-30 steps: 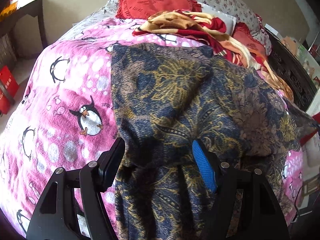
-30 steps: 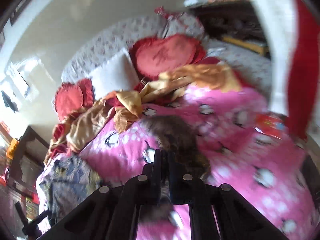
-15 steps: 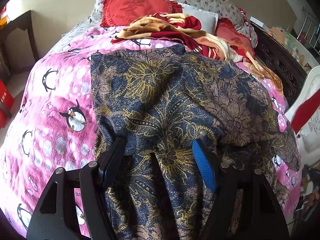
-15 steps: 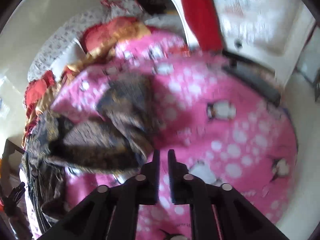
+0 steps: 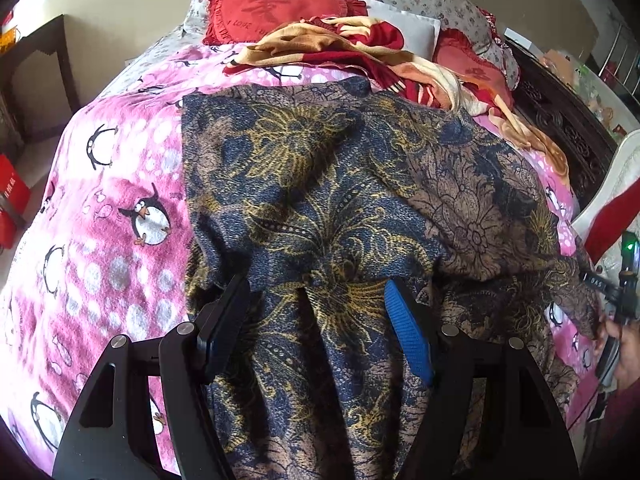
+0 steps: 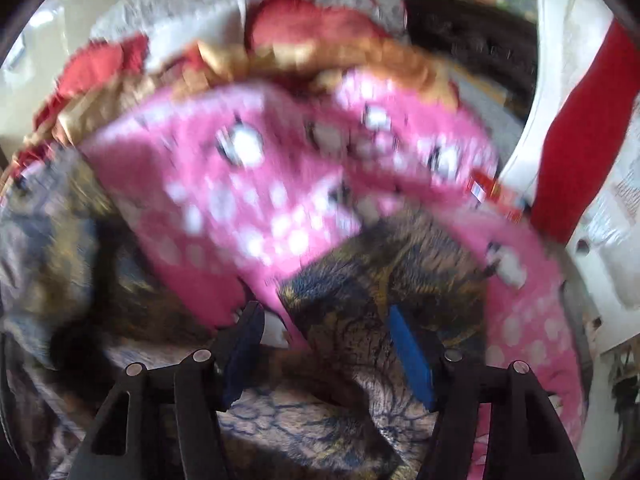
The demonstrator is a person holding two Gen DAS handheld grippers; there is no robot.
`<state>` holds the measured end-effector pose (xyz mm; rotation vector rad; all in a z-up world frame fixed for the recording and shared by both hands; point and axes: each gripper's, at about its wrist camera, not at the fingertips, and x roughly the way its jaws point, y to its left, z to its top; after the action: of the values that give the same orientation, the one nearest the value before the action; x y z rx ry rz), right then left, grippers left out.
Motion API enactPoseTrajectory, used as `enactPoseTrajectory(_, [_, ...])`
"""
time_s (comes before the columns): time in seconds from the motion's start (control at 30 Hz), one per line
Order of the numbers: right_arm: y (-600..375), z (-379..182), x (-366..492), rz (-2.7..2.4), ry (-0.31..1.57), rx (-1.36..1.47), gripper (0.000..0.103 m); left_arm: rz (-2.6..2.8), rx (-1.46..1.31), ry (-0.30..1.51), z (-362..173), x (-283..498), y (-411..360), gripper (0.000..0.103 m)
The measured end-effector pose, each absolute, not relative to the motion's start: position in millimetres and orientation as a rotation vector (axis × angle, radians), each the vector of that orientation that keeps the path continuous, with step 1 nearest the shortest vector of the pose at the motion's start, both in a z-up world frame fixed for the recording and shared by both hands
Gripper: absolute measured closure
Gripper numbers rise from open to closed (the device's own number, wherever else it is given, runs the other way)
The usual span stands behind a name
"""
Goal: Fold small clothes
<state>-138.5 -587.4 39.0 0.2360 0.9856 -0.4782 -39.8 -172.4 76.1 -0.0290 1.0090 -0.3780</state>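
Both views are fisheye cameras riding just behind a gripper, looking forward and steeply down past its 2 fingers at the bed (image 5: 100,208). The left wrist view faces up the bed toward the red pillows (image 5: 272,8), close over the dark patterned garment (image 5: 320,184). The right wrist view, blurred, looks from the bed's right edge and shares that garment (image 6: 384,280), the pink penguin blanket (image 6: 224,176) and the pillows.

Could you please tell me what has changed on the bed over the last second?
The right tool came down, its jaws just opening with a fold of the patterned garment between them. The garment now lies spread wider on the pink blanket. The left tool stayed open over it.
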Motion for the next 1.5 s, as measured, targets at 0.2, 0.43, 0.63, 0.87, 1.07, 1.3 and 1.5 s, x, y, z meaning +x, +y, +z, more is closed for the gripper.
enactPoseTrajectory(0.2, [-632,94,-203,-0.462,0.714,0.507,0.099,-0.357,-0.063,1.018,74,-32,-164,0.033])
enactPoseTrajectory(0.43, [-658,250,-283,-0.475,0.306,0.523,0.099,-0.393,-0.098,0.997,82,-35,-169,0.033])
enactPoseTrajectory(0.63, [-626,326,-292,-0.31,0.15,0.496,0.099,-0.403,-0.114,0.98,91,-39,-167,0.033])
enactPoseTrajectory(0.87, [-529,335,-195,0.039,0.298,0.425,0.099,-0.368,-0.166,0.949,102,-37,-140,0.033])
enactPoseTrajectory(1.07, [-396,288,-75,0.271,0.5,0.313,0.099,-0.322,-0.232,0.93,105,-31,-102,0.033])
enactPoseTrajectory(1.3, [-243,192,20,0.448,0.651,0.233,0.099,-0.261,-0.272,0.932,99,-23,-63,0.033])
enactPoseTrajectory(1.5, [-192,55,54,0.521,1.029,0.309,0.077,-0.243,-0.283,0.954,90,-11,-46,0.033])
